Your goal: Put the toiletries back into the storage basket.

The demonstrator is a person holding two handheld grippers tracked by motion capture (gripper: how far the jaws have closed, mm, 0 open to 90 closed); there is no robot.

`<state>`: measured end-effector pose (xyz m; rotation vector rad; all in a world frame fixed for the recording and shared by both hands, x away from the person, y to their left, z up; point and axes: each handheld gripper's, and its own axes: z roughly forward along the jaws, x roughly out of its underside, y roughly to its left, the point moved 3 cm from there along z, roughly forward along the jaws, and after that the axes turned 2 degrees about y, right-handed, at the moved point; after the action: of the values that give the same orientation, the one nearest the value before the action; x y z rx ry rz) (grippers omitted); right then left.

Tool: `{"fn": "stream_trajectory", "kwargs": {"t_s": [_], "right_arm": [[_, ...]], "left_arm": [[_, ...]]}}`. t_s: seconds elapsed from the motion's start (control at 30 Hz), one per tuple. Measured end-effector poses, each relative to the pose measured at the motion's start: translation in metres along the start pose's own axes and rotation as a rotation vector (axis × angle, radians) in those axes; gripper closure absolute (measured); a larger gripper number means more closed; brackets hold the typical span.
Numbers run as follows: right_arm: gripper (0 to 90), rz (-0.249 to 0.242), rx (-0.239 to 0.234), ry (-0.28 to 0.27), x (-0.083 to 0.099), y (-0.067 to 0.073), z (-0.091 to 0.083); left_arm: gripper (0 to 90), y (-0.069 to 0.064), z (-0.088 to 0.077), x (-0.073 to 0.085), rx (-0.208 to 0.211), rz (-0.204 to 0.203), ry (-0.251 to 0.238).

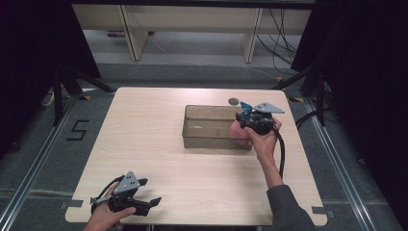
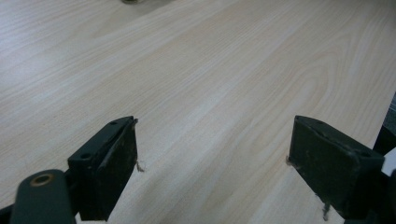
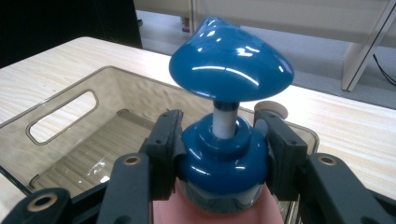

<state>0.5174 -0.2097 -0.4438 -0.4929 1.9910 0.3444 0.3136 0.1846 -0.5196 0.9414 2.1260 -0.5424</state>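
Note:
A pink bottle (image 1: 237,131) with a blue pump cap (image 3: 229,60) hangs at the right end of a clear brownish plastic bin (image 1: 202,107). My right gripper (image 1: 245,120) is shut on the bottle's blue collar, one jaw on each side (image 3: 219,154). In the right gripper view, the bin's (image 3: 60,100) floor lies below and behind the pump head, with a handle slot in its wall. My left gripper (image 1: 150,191) rests near the table's front left corner, far from the bin. Its jaws stand wide apart (image 2: 212,154) over bare wood with nothing between them.
A small round grey disc (image 1: 233,101) lies on the table just beyond the bin's far right corner. The light wood table (image 1: 144,144) has bare surface to the left of and in front of the bin. Pale furniture legs and cables stand on the floor beyond the far edge.

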Motion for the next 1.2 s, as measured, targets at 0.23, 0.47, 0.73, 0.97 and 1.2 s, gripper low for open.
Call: {"fn": "stream_trajectory", "kwargs": {"t_s": [0.23, 0.47, 0.73, 0.97, 1.2], "right_arm": [[53.5, -0.011, 0.003, 0.011, 0.004, -0.001, 0.002], [53.5, 0.004, 0.003, 0.016, 0.007, 0.000, 0.003], [53.3, 0.007, 0.004, 0.021, 0.008, 0.001, 0.002], [47.1, 0.045, -0.014, -0.017, 0.008, 0.001, 0.002], [34.7, 0.087, -0.002, -0.057, 0.003, 0.003, -0.007]], "left_arm": [[14.9, -0.003, 0.002, -0.001, 0.012, -0.033, -0.038], [14.9, 0.000, 0.000, 0.000, 0.003, -0.002, -0.010], [14.9, -0.004, 0.002, -0.001, 0.013, -0.033, -0.035], [14.9, -0.004, 0.003, 0.000, 0.009, -0.033, -0.042], [14.9, -0.003, 0.002, 0.000, -0.001, -0.025, -0.026]]}}
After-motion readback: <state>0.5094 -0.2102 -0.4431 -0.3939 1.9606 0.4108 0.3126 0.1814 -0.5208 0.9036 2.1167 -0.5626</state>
